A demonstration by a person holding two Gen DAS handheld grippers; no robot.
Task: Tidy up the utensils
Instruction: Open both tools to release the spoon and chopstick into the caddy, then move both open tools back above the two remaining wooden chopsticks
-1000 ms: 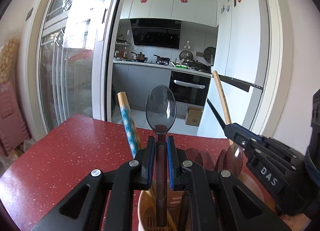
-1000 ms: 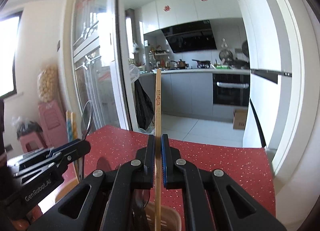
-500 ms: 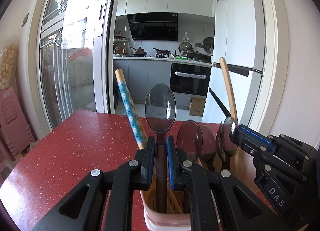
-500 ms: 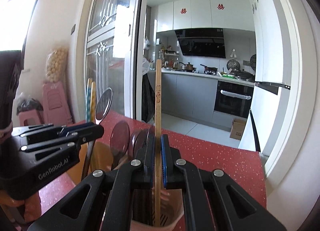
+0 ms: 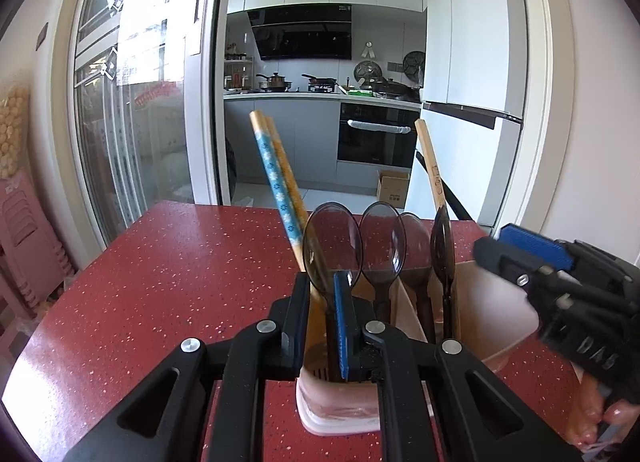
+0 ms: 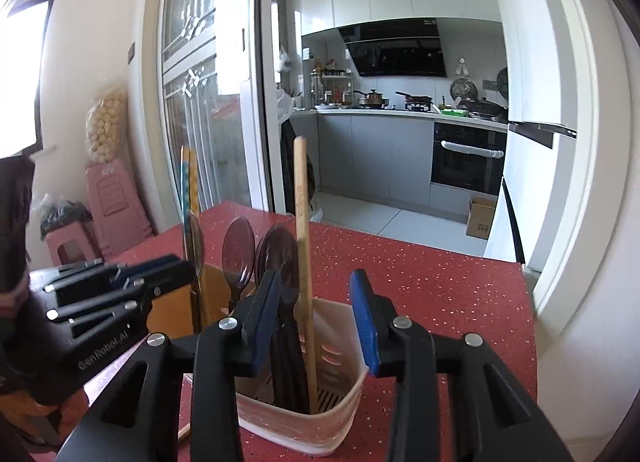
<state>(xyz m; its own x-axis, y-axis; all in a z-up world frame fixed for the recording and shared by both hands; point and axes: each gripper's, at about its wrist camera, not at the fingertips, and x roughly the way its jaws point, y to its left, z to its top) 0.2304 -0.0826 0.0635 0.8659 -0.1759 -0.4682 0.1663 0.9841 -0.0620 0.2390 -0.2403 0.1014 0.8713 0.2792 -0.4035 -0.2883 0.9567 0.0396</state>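
A pale plastic utensil holder (image 5: 338, 416) (image 6: 340, 402) stands on the red table. Several dark translucent spoons (image 5: 380, 246) (image 6: 239, 246) and patterned chopsticks (image 5: 276, 182) stand in it. My left gripper (image 5: 322, 286) has its jaws slightly apart around the handle of a dark spoon (image 5: 330, 242) that stands in the holder. My right gripper (image 6: 316, 290) is open above the holder, with a plain wooden chopstick (image 6: 303, 230) standing free between its jaws. It shows at the right of the left wrist view (image 5: 520, 246), and the left gripper shows at the left of the right wrist view (image 6: 160, 274).
The red speckled table (image 5: 160, 282) ends at a far edge near the kitchen doorway. A glass sliding door (image 5: 132, 102) and pink stools (image 6: 112, 202) are on the left. A white fridge (image 5: 472, 102) stands on the right.
Both grippers have come down to the holder with their utensils. The right gripper has opened and let go of the wooden chopstick. The left jaws have parted slightly around the spoon.
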